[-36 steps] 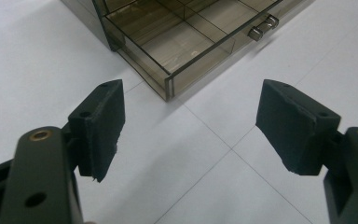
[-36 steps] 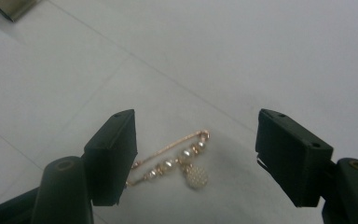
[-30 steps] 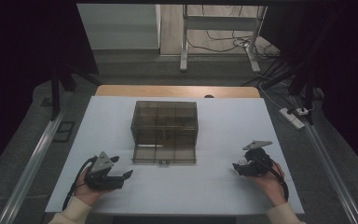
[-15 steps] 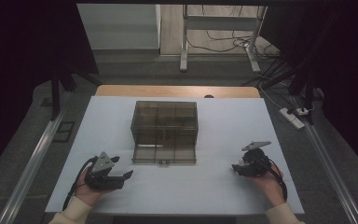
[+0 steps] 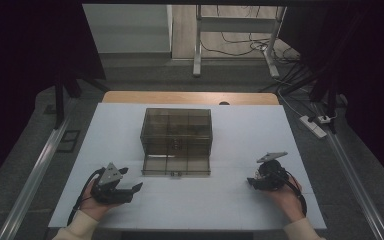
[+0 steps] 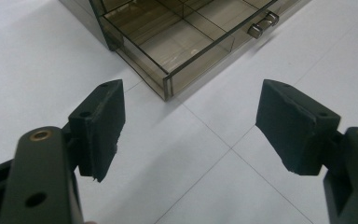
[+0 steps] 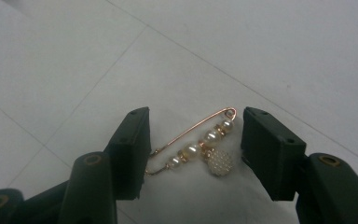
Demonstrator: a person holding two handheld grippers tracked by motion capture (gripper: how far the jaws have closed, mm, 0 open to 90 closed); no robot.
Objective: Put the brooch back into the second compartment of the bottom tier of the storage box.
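While my right tongs [image 7: 193, 149] have just been closing around the pearl brooch pin [image 7: 198, 148] lying on the white table [image 7: 284, 56] near right, the pads aren't touching it yet. It looks light, thin and slippery; I'd pinch across the beads, not the wire. My left tongs [image 6: 189, 126] gape empty, facing the open drawer [image 6: 182, 42], whose cabinet [image 5: 176, 129] the high view shows.

The brooch pin [image 7: 193, 144] looks like thin polished gold metal strung with glossy pearl beads. The drawer box [image 5: 176, 132] at frame centre is smooth, smoky see-through plastic, on a matt white table [image 5: 240, 200]. The jaw pads look matt black and slightly rough-edged.
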